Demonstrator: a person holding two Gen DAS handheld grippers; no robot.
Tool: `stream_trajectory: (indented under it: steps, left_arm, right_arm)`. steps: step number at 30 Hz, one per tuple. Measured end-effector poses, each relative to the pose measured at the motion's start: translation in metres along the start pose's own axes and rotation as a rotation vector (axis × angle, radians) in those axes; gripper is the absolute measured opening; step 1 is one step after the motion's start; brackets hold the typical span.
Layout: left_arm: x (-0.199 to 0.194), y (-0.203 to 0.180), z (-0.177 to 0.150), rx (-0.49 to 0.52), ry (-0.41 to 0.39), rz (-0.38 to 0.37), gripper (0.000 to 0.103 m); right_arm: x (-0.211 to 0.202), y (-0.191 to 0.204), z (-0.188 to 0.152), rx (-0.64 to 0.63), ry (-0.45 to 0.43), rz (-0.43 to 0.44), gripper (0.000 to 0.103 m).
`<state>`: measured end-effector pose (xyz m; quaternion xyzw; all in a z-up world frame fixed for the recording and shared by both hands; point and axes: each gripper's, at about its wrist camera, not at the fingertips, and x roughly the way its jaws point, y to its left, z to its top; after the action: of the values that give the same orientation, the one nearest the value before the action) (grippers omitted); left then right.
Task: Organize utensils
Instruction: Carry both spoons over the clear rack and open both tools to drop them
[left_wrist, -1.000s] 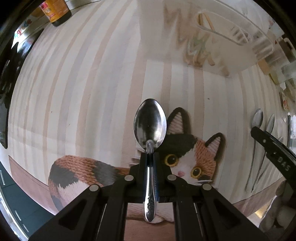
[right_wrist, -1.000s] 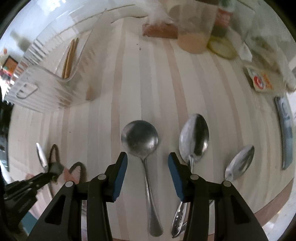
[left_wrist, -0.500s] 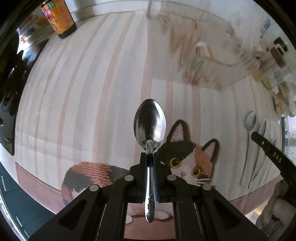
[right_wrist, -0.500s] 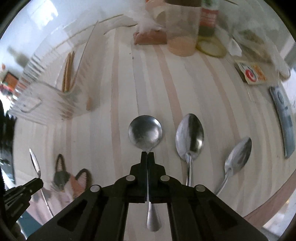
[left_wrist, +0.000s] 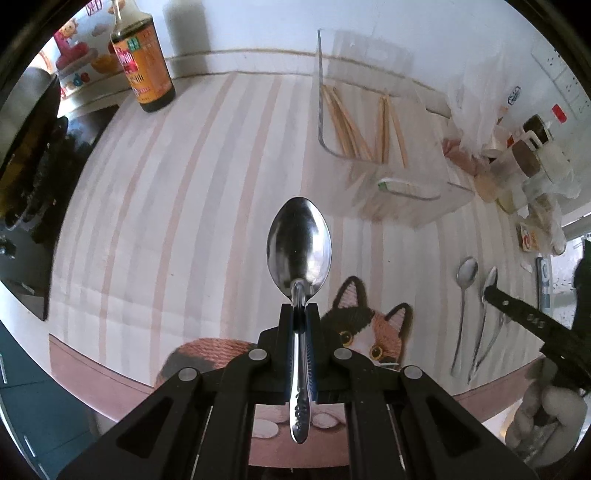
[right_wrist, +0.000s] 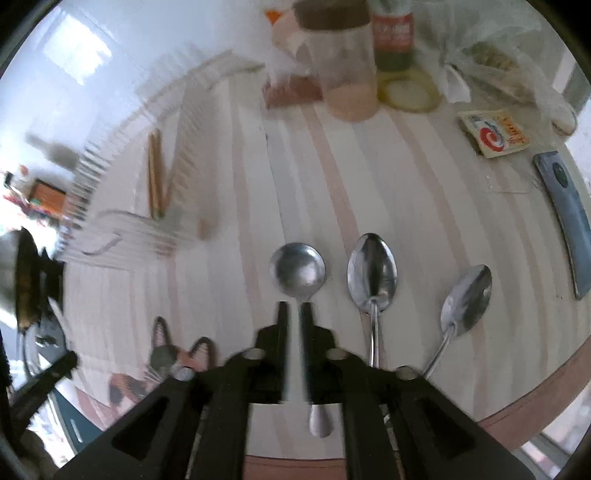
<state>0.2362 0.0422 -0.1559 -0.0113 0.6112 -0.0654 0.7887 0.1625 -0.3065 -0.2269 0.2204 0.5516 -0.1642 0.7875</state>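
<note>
While the left tool (left_wrist: 298, 312) pinched its stiff, slick spoon (left_wrist: 299, 251) at the neck, the right tool (right_wrist: 294, 308) was clamped on the round spoon (right_wrist: 297, 269) likewise.

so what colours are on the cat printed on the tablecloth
Calico: black, orange and white, with yellow eyes. The cat shows best in the left wrist view.

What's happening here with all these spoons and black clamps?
A person is sorting cutlery with two hand-held grippers. The left gripper holds an oval spoon raised over the striped tablecloth. The right gripper grips a round spoon; two other spoons lie beside it. A clear tray holds chopsticks.
</note>
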Motion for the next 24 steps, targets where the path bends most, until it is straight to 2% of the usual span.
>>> stream_trajectory:
  steps: [1,2,7,9,11,12,13,14,20,24]
  left_arm:
    - [0.000,-0.002,0.002,0.001,-0.004,0.010,0.004]
    - [0.005,-0.006,0.003,0.001,-0.003,0.020,0.004]
    - [0.033,-0.017,0.007,0.009,0.015,0.063,0.004]
    - [0.039,-0.021,0.008,0.018,0.015,0.082,0.004]
    - [0.043,-0.025,0.009,0.030,0.009,0.100,0.004]
    - [0.044,-0.026,0.010,0.033,0.007,0.105,0.004]
    - [0.045,-0.027,0.011,0.035,0.006,0.109,0.004]
    - [0.046,-0.029,0.012,0.040,0.003,0.112,0.004]
    - [0.045,-0.031,0.013,0.043,-0.003,0.113,0.004]
    - [0.039,-0.032,0.013,0.043,-0.015,0.105,0.004]
  right_arm:
    - [0.007,0.002,0.000,-0.013,0.012,-0.008,0.040]
    - [0.010,0.004,-0.002,-0.019,0.010,-0.020,0.058]
    - [0.035,0.014,-0.001,-0.067,-0.032,-0.124,0.062]
    - [0.040,0.024,-0.003,-0.111,-0.061,-0.171,0.057]
    - [0.041,0.032,-0.006,-0.149,-0.101,-0.237,0.042]
    - [0.041,0.033,-0.006,-0.157,-0.113,-0.244,0.039]
    - [0.041,0.035,-0.007,-0.168,-0.128,-0.253,0.031]
    - [0.040,0.036,-0.007,-0.178,-0.133,-0.256,0.003]
    - [0.029,0.027,-0.008,-0.138,-0.146,-0.199,0.000]
    - [0.008,0.018,-0.009,-0.074,-0.175,-0.093,0.000]
